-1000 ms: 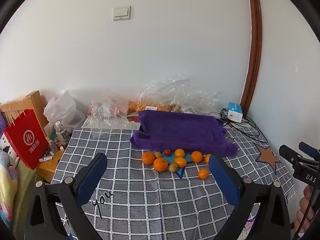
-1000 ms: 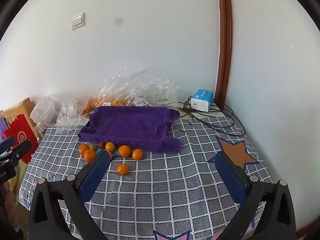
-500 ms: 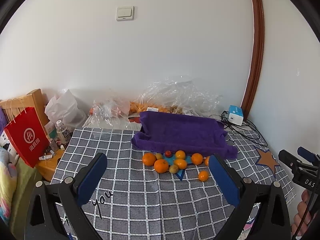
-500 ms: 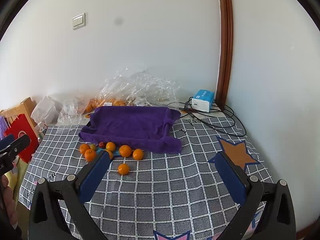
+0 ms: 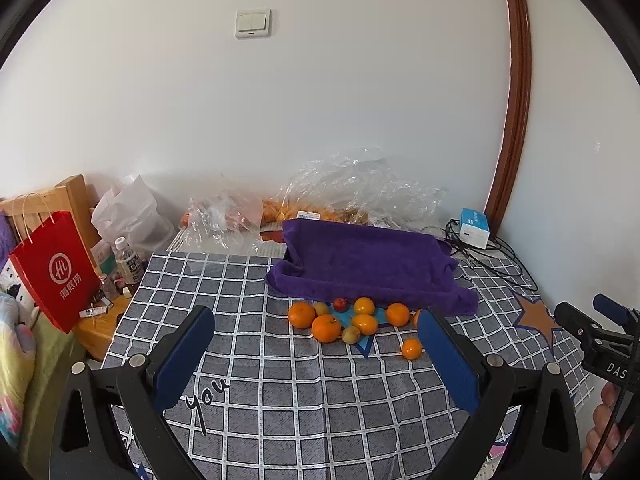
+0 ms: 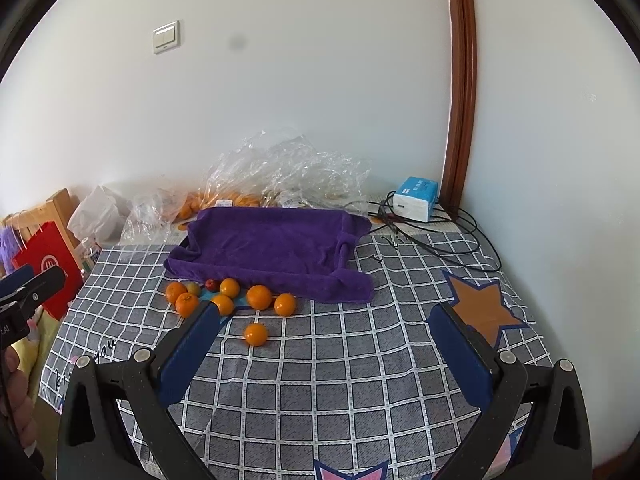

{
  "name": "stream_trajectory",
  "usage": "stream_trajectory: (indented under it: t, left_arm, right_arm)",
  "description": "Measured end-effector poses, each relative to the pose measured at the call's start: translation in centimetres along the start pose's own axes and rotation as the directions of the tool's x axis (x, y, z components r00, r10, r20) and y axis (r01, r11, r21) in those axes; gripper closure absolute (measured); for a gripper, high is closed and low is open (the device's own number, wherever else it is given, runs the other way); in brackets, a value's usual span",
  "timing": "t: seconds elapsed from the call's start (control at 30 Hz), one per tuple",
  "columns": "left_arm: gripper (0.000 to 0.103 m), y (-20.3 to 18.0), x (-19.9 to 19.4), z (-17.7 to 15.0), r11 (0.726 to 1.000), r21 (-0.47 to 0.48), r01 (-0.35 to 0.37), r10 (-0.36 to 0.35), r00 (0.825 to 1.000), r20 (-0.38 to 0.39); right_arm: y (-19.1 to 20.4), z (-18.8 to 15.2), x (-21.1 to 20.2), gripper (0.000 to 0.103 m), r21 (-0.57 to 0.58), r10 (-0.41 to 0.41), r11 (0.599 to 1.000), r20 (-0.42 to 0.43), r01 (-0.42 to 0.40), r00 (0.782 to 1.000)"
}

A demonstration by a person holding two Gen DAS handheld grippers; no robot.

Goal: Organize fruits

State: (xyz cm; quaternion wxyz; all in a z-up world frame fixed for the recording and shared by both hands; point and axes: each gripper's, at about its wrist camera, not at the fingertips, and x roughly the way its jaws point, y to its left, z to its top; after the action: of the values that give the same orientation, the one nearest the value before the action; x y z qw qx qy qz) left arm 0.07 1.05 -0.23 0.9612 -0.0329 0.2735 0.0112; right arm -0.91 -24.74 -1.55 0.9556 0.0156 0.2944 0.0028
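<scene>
Several oranges (image 5: pixel 326 328) (image 6: pixel 259 297), small greenish fruits (image 5: pixel 351 335) and one small red fruit (image 5: pixel 340 303) (image 6: pixel 211 284) lie in a cluster on the checked tablecloth, just in front of a purple towel (image 5: pixel 368 266) (image 6: pixel 272 246) that seems to line a tray. One orange (image 5: pixel 411 349) (image 6: pixel 256 334) lies apart, nearer to me. My left gripper (image 5: pixel 314 322) is open above the cloth, short of the cluster, with nothing between its fingers. My right gripper (image 6: pixel 326 320) is open too and empty, to the right of the fruit.
Clear plastic bags (image 5: pixel 360 188) (image 6: pixel 288 168) holding more oranges lie against the wall behind the towel. A blue-white box (image 6: pixel 414 199) and black cables (image 6: pixel 448 240) sit at the back right. A red paper bag (image 5: pixel 54 270), bottles and a wooden stand are off the table's left edge.
Both grippers have shifted only slightly; the view has tilted a little and the fruit sits a bit nearer. Both stay open and nothing on the table has moved.
</scene>
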Motion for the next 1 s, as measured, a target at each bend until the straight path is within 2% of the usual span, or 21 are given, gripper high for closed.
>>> stream_trajectory:
  t: [1.0]
  left_arm:
    - [0.001,0.83,0.23,0.09,1.000,-0.024,0.006,-0.006,1.000,0.002]
  right_arm:
    - [0.64,-0.21,0.59,0.000,0.009,0.020,1.000,-0.004,-0.020,1.000]
